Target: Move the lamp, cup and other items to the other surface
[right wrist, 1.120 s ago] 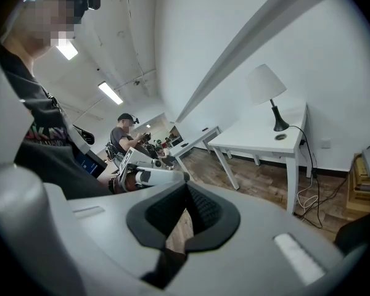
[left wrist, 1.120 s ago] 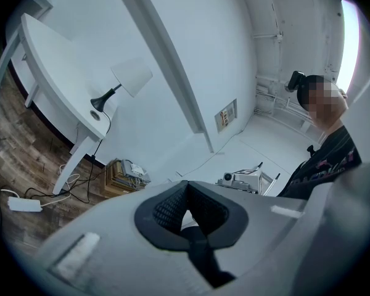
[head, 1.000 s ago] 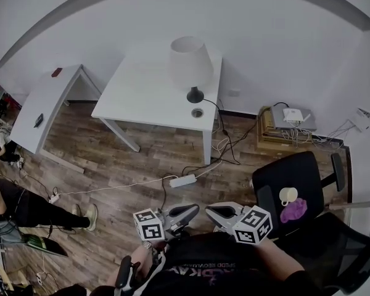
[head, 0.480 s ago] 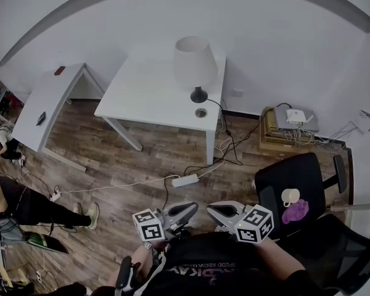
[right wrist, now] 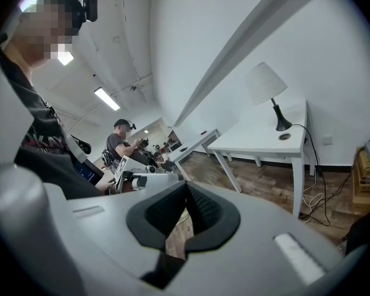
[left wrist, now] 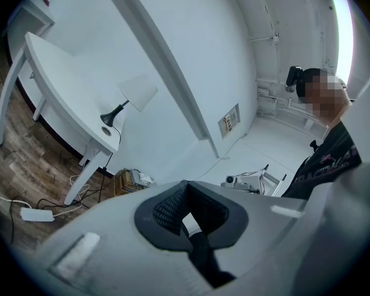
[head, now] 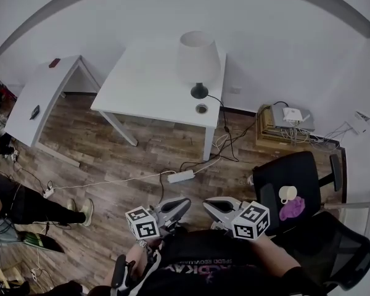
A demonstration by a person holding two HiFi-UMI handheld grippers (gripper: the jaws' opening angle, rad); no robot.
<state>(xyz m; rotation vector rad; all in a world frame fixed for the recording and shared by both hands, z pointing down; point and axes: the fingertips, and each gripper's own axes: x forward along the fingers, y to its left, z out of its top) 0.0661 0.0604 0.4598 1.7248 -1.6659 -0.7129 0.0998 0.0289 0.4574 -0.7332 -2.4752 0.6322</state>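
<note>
Head view: holding left gripper (head: 174,206) and right gripper (head: 219,206) low by the torso, aiming both toward the white table (head: 142,85). Seeing lamp (head: 199,57) upright near the table's right front corner, long axis vertical, well ahead and roughly centred between the 2 grippers. Seeing cup (head: 288,193) on the black chair (head: 296,168), off to the right of the right gripper, with a purple item (head: 294,209) just beside it. Judging the right hand nearer the cup, neither hand favoured for the lamp.

Left gripper view: showing pads clenched tip to tip, gripping nothing. Placing the lamp up-left of the jaws, well apart.

Right gripper view: showing jaws squeezed together, also empty. Placing the lamp up-right, well apart. Not catching the cup here.

Probably needing a right turn for the cup, or a walk forward for the lamp.
</note>
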